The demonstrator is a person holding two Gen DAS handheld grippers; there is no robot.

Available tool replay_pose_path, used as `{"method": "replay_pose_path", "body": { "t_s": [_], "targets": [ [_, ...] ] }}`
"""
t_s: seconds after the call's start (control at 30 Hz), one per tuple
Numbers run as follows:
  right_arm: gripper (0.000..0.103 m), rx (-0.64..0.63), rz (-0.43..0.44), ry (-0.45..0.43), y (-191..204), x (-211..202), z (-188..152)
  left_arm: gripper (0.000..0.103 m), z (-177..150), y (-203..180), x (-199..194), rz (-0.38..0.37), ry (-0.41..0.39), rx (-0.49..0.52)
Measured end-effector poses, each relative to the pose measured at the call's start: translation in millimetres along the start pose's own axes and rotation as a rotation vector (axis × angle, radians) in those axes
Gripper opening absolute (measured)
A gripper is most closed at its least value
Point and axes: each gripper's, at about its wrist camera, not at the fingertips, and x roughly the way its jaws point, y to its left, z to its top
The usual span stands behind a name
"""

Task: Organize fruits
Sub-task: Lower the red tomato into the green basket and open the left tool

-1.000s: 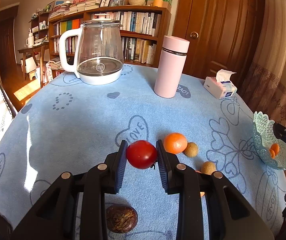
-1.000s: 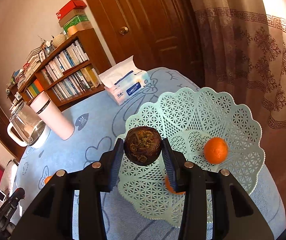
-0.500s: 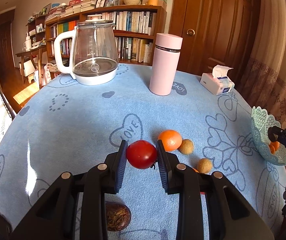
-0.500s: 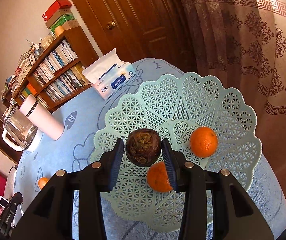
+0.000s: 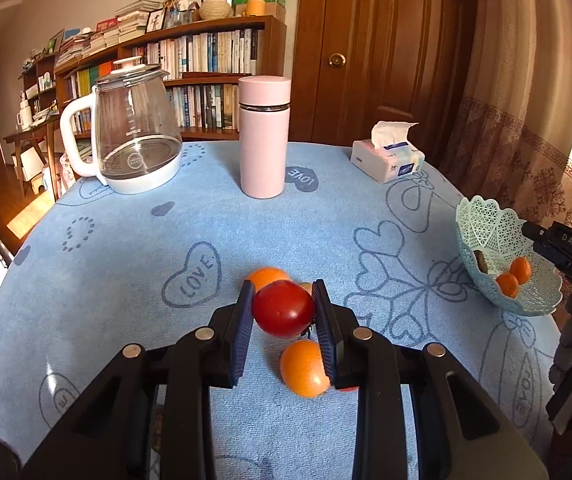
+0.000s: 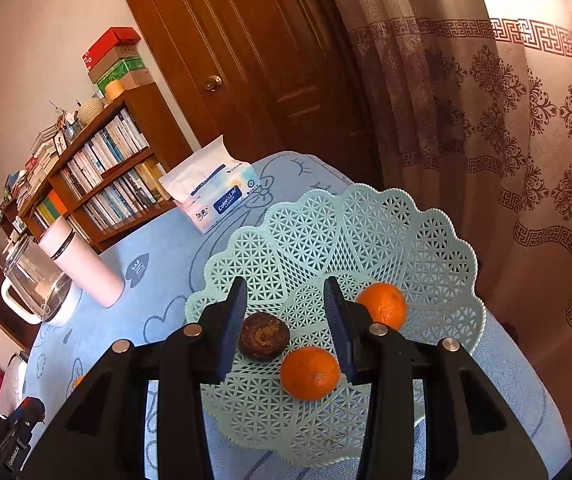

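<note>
a pale green lattice basket at the bench's edge holds two oranges and a dark wrinkled fruit; the right gripper hangs over it, fingers apart. the left gripper clamps a red tomato above oranges left on the blue cloth printed "love".

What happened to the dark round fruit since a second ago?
The right tongs let go of the dark fruit; it now lies in the basket beside two oranges. The left tongs still clamp the red tomato.
</note>
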Motion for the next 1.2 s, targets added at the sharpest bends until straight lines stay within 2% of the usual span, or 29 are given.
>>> {"method": "replay_pose_path", "body": {
  "t_s": [0.2,0.53,0.67,0.93,1.17,1.2],
  "targets": [
    [0.041,0.016,-0.014,-0.022,-5.1,-3.9,0.7,0.029,13.0,-40.8,4.1,-0.163,0.009,0.035],
    [0.042,0.055,-0.038,-0.086,-12.8,-15.2,5.3,0.029,25.7,-119.9,22.1,-0.355,0.017,0.144],
    [0.042,0.079,-0.044,-0.103,-17.6,-18.3,7.2,0.029,27.2,-145.4,33.9,-0.411,0.024,0.177],
    [0.042,0.11,-0.051,-0.123,-23.4,-21.6,8.4,0.03,21.0,-173.0,61.7,-0.45,0.065,0.213],
    [0.042,0.112,-0.054,-0.125,-23.5,-21.9,7.7,0.032,19.3,-168.2,69.2,-0.455,0.075,0.182],
    [0.042,0.112,-0.055,-0.125,-23.4,-21.9,7.7,0.036,20.3,-165.9,68.5,-0.456,0.071,0.173]
  ]
}}
